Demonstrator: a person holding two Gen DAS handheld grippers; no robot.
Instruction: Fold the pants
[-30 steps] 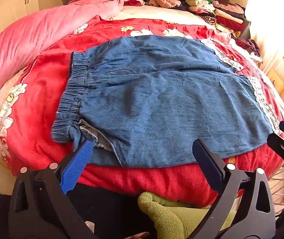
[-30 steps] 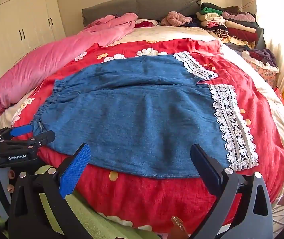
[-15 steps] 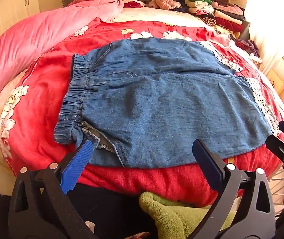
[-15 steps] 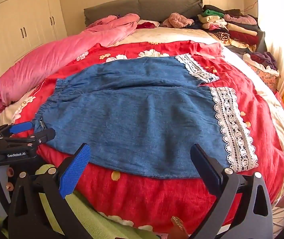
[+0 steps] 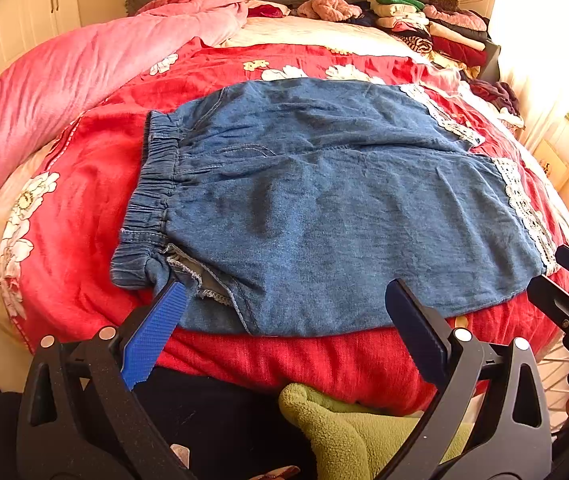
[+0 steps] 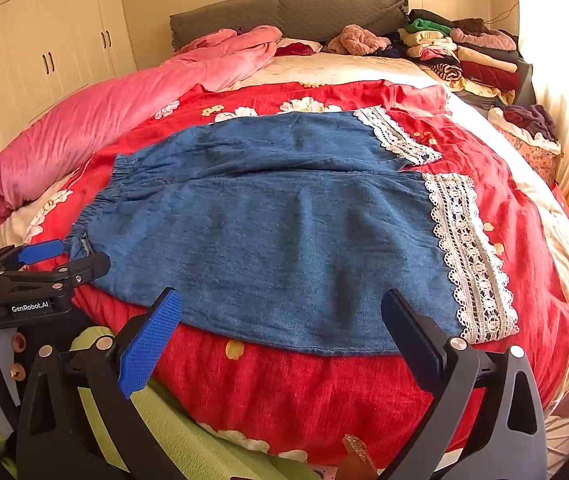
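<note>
We saw a wide bed [image 6: 556,240] covered by a red floral quilt [image 6: 308,384], with a pink duvet [image 6: 96,120] bunched along its left side and a grey headboard [image 6: 284,12] at the far end. A stack of folded clothes [image 6: 472,56] sat at the far right corner, and white wardrobe doors [image 6: 36,52] stood to the left.

The denim pants [image 6: 284,232] lay flat across the quilt, spread sideways: the elastic waistband [image 5: 152,184] pointed left and the two legs ran right, each ending in a white lace hem [image 6: 468,256]. The far leg lay just beside the near one, their inner edges touching.

A green fleece cloth [image 5: 348,432] showed below the bed's near edge.

Our left tool [image 5: 284,316] was released, its jaws spread wide, the blue-padded finger touching the near corner of the waistband. Our right tool [image 6: 284,320] was likewise released, jaws apart, hovering over the near edge of the near leg, not gripping anything.
</note>
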